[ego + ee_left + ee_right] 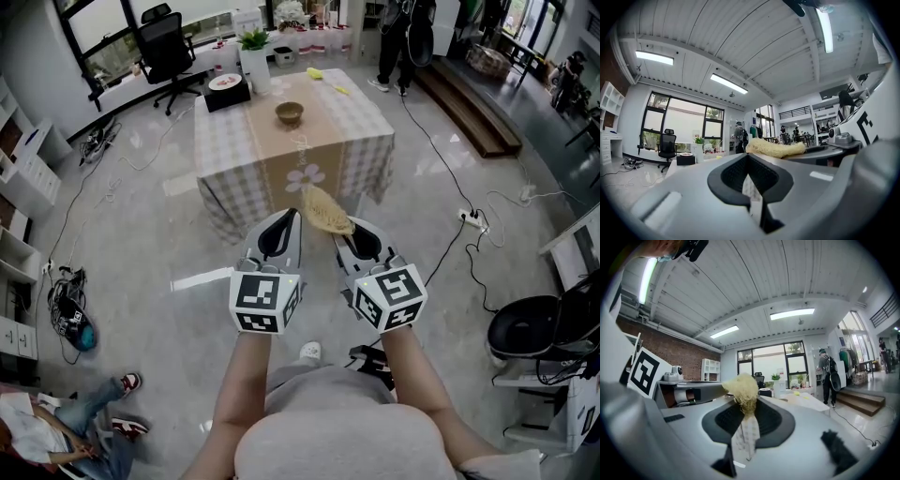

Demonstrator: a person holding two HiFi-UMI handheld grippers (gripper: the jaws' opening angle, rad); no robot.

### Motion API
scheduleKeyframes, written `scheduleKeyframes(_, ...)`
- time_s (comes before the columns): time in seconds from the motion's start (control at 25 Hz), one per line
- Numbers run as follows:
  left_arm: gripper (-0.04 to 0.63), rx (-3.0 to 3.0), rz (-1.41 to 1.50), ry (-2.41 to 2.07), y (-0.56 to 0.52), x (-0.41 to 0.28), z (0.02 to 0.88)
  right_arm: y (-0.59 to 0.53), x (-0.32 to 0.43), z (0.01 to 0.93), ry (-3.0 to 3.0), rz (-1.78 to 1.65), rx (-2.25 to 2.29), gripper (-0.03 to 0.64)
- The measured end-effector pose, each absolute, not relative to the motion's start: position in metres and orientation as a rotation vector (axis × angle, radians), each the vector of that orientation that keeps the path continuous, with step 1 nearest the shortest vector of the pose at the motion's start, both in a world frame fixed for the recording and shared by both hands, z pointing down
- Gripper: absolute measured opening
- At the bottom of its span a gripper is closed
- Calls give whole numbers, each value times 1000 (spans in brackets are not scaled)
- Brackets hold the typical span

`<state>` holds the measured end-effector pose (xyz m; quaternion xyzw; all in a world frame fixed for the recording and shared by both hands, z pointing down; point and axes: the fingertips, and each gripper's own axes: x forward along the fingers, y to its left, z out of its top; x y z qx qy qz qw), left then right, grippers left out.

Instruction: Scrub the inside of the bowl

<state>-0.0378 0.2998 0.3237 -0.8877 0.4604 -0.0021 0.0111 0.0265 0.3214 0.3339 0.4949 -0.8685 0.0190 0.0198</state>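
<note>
A small brown bowl [290, 112] stands on a table with a checked cloth [234, 150], well ahead of both grippers. My right gripper [340, 234] is shut on a pale yellow fibrous scrubber [325, 208], which sticks up and to the left from the jaws. In the right gripper view the scrubber [740, 387] is pinched between the closed jaws of the right gripper [745, 405]. My left gripper [287, 216] is held level beside it, shut, with nothing in it. The left gripper view shows its own jaws [749, 158] closed and the scrubber [776, 149] off to the right.
On the table stand a potted plant [253, 54], a black box with a plate [227, 90] and a yellow item [320, 73]. An office chair [167, 47] and a standing person [401, 37] are behind it. Cables and a power strip [469, 217] lie on the floor. A person sits at lower left [56, 433].
</note>
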Motion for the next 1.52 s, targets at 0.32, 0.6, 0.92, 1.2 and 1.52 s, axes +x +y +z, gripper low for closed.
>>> scheduleKeyframes(0.32, -2, -2782, -13, 1401, 251, -52, 327, 272, 13, 338, -2687, 62, 1571, 74)
scheduleKeyframes(0.6, -2, -2800, -18, 1396, 222, -55, 335, 242, 16, 344, -2668, 91, 1598, 74)
scheduleKeyframes(0.92, -2, -2803, -12, 1425, 177, -55, 339, 198, 13, 347, -2680, 95, 1537, 74)
scheduleKeyframes(1.2, -2, -2789, -15, 1464, 117, -53, 342, 135, 14, 347, -2704, 94, 1493, 74)
scheduleKeyframes(1.52, -2, -2799, -24, 1486, 42, -35, 348, 60, 27, 354, -2702, 120, 1443, 74)
